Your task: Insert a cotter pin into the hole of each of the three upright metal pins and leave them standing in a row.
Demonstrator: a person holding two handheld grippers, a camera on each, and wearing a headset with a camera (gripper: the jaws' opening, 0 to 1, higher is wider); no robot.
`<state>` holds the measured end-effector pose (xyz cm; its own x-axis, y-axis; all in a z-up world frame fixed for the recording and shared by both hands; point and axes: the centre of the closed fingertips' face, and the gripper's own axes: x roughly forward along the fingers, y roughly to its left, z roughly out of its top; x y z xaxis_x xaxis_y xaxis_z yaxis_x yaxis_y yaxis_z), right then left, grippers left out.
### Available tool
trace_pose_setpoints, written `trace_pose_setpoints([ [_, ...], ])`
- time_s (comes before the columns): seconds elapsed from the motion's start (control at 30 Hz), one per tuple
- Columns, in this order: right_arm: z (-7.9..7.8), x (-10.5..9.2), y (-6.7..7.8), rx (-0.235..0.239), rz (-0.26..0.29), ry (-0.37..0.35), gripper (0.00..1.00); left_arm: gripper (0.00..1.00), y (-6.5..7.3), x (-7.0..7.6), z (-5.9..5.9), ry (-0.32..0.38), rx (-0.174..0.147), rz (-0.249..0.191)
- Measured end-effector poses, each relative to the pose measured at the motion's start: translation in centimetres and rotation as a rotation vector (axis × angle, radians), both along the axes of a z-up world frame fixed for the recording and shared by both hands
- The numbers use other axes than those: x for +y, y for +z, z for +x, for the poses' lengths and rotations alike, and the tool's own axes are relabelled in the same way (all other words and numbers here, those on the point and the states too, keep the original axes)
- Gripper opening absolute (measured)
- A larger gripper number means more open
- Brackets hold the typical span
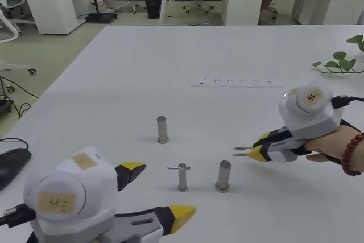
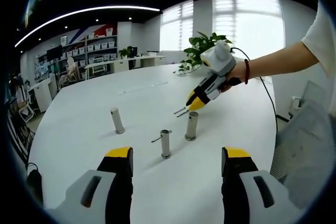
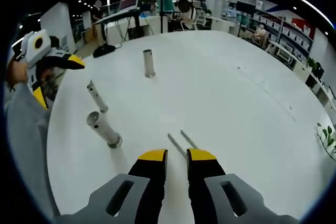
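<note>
— Since our right tool (image 1: 255,146) is clamped on a cotter pin (image 1: 242,152), which metal pin do we go to?
— To the right-hand pin (image 1: 223,176). It stands upright on the table (image 1: 256,55), just to the left of the cotter pin's free ends and a little nearer to us.
— And the axis?
— The cotter pin lies about level and points left, so it crosses the axis of the upright pin, as it should. We judge it must come down slightly to meet the hole. Which way the hole faces, we cannot tell.
— The other two?
— The middle pin (image 1: 182,177) has a second cotter pin (image 1: 174,168) through its top. The far pin (image 1: 162,130) is bare and well apart.
— Our left tool (image 1: 165,190)?
— Its jaws are apart and hold nothing, near the middle pin. The right tool is nearer to the work.
</note>
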<state>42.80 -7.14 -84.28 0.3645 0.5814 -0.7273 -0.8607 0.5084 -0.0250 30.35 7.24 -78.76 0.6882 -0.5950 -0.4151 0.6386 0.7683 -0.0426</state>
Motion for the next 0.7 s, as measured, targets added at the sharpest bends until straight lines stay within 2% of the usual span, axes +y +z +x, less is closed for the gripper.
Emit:
trace_pose_setpoints([
  [0.1, 0.1, -0.1, -0.4, -0.003, -0.041, 0.035, 0.17, 0.68, 0.0, 0.0, 0.0, -0.002, 0.001, -0.001],
  [0.17, 0.2, 0.0, -0.6, 0.011, -0.04, 0.041, 0.17, 0.68, 0.0, 0.0, 0.1, -0.001, 0.001, -0.003],
  [0.3, 0.5, -0.1, -0.7, 0.007, -0.065, 0.069, 0.17, 0.68, 0.1, 0.0, 0.1, 0.003, 0.002, -0.012],
  [0.4, 0.6, -0.4, -1.0, 0.006, -0.112, 0.105, 0.16, 0.69, 0.1, 0.1, 0.1, 0.005, 0.009, -0.019],
  [0.7, 0.8, -0.1, -1.4, 0.025, -0.146, 0.152, 0.15, 0.73, 0.4, 0.0, 0.1, 0.001, 0.013, -0.04],
])
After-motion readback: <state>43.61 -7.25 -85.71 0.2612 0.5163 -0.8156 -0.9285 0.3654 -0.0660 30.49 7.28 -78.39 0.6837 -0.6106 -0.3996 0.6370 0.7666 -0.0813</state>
